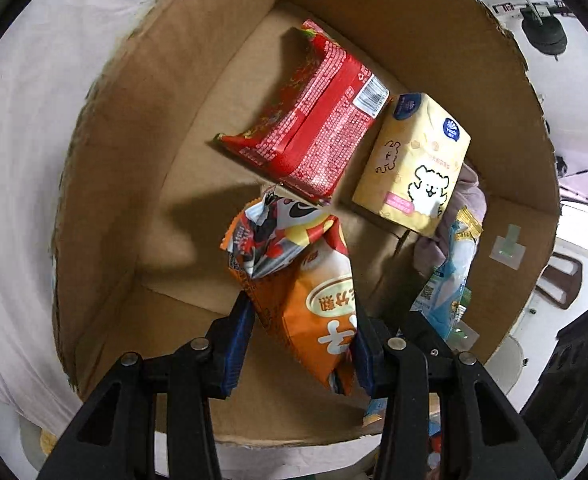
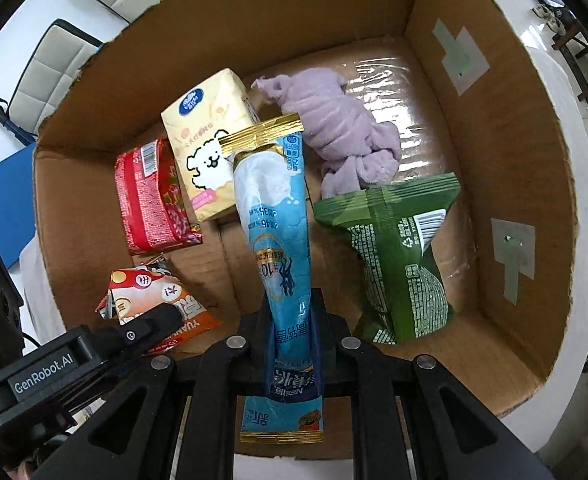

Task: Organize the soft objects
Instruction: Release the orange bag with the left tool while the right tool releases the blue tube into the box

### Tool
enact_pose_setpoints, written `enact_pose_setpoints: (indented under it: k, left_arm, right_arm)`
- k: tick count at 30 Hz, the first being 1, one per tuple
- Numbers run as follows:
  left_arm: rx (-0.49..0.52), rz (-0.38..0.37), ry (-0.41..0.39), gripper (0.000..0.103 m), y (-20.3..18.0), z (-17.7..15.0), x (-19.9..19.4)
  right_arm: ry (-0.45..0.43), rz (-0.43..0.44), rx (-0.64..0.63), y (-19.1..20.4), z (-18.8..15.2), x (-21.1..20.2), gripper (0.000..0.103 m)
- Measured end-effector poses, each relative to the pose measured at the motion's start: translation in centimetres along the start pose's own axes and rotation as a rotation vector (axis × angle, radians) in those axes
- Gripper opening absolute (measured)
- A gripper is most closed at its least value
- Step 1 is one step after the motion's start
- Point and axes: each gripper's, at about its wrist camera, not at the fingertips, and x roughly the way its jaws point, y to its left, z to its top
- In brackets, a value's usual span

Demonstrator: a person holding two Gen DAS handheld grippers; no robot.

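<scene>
Soft packs are going into the box [image 2: 446, 92], and you hold one in each hand. Your left gripper [image 1: 302, 336] has its jaws pressed on the sides of the orange bag [image 1: 314, 300], so the bag hangs over the box floor and its crumpled top points away from you. Your right gripper [image 2: 292, 344] has its jaws shut tight on the lower part of the blue pack [image 2: 274, 216], which sticks straight out over the middle of the box. Holding them by one end lets you lower each one into a free spot, I think.

Four things already lie inside. The red pack [image 1: 314, 120] sits at the far left with its barcode up. The yellow pack [image 1: 414, 164] is right next to it. The purple cloth [image 2: 342, 136] is bunched up at the back. The green bag [image 2: 394, 256] leans near the right wall.

You can read "Nestle" on the blue pack and "Vinda" on the yellow pack, which also has a white cartoon dog. The orange bag shows "YUAN". The left gripper's body says "GenRobot.AI". The other words are Chinese and too small to read.
</scene>
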Motion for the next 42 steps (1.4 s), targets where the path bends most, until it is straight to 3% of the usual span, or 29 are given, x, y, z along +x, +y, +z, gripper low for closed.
enact_pose_setpoints:
  k: [3,7,9,12,13,15,18,20,22,29,34,42]
  left_arm:
    - [0.013,0.068,0.008,0.044,-0.2,0.0,0.0]
    - [0.024,0.084,-0.019,0.048,-0.4,-0.3,-0.7]
    - [0.029,0.088,-0.034,0.062,-0.6,-0.5,-1.3]
    - [0.049,0.119,-0.068,0.064,-1.0,-0.8,-2.2]
    - [0.055,0.133,-0.078,0.065,-1.1,-1.0,-2.5]
    - [0.074,0.150,-0.094,0.078,-1.5,-0.6,-3.3]
    - [0.115,0.206,-0.145,0.088,-2.3,-1.1,-4.2]
    - [0.147,0.238,-0.167,0.093,-2.7,-1.7,-4.6]
    - [0.174,0.265,-0.189,0.096,-2.8,-2.1,-4.5]
    - [0.272,0.354,-0.293,0.100,-3.7,-3.8,-5.3]
    - [0.326,0.373,-0.355,0.101,-4.1,-4.6,-5.4]
    - [0.375,0.408,-0.361,0.101,-3.9,-6.0,-4.6]
  right_arm:
    - [0.020,-0.022,-0.040,0.9,0.2,0.7,0.019]
    - [0.020,-0.039,-0.077,1.9,0.1,1.0,0.037]
    - [0.022,-0.032,-0.081,2.2,0.1,1.1,0.041]
    - [0.017,-0.035,-0.084,2.6,0.1,1.0,0.045]
    - [0.022,-0.032,-0.085,2.8,0.1,1.1,0.048]
    - [0.022,-0.022,-0.087,2.6,-0.2,0.4,0.056]
    - [-0.003,-0.041,-0.108,2.2,-0.6,-0.8,0.066]
    - [-0.020,-0.055,-0.128,2.3,-1.0,-1.4,0.080]
    - [-0.038,-0.079,-0.144,2.0,-1.3,-2.1,0.085]
    - [-0.090,-0.167,-0.188,0.8,-2.1,-2.7,0.091]
    - [-0.145,-0.219,-0.213,0.0,-2.7,-3.7,0.091]
    - [-0.161,-0.231,-0.205,-1.8,-3.7,-4.8,0.092]
